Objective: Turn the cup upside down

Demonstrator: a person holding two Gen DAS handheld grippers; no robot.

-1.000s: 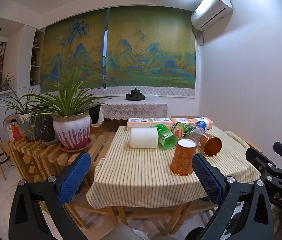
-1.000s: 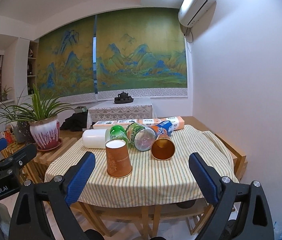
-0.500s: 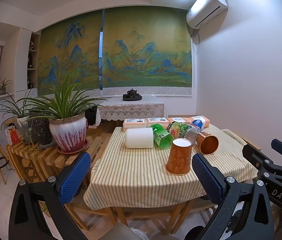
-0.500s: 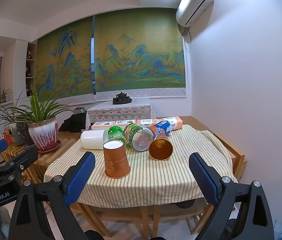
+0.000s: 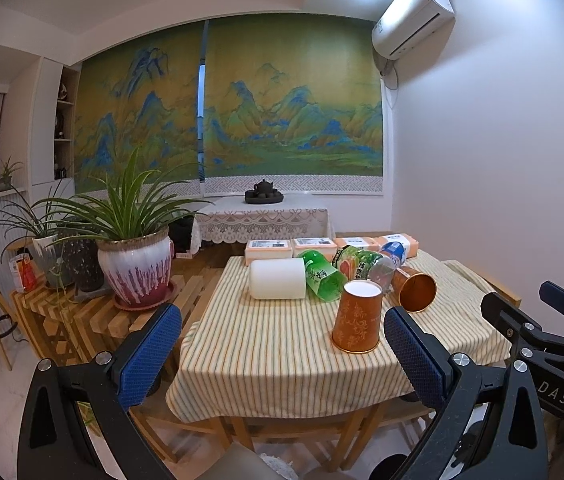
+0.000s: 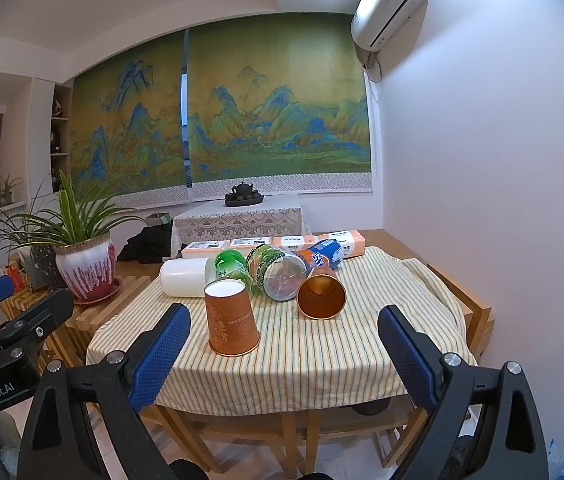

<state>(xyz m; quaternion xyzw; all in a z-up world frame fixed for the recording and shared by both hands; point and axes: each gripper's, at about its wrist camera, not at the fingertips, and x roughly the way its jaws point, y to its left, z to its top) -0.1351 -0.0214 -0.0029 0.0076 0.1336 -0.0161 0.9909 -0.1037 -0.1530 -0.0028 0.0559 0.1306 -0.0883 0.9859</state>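
Both my left gripper [image 5: 282,352] and right gripper [image 6: 284,350] hang wide and empty short of the table [image 6: 322,376]; one cup [image 6: 231,320] stands inverted, so I should approach the cup on its side [image 6: 321,295] squarely across its wall.

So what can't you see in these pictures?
- Inside the upside-down paper cup: both views; its own wall hides anything under it.
- Bottom of the tipped copper cup: right wrist view; too dark inside.
- Words on the green bottle: left wrist view; too small.
- Tissue packs: right wrist view; bottles partly cover them.
- Under the table: both views; the striped cloth and the grippers block it.
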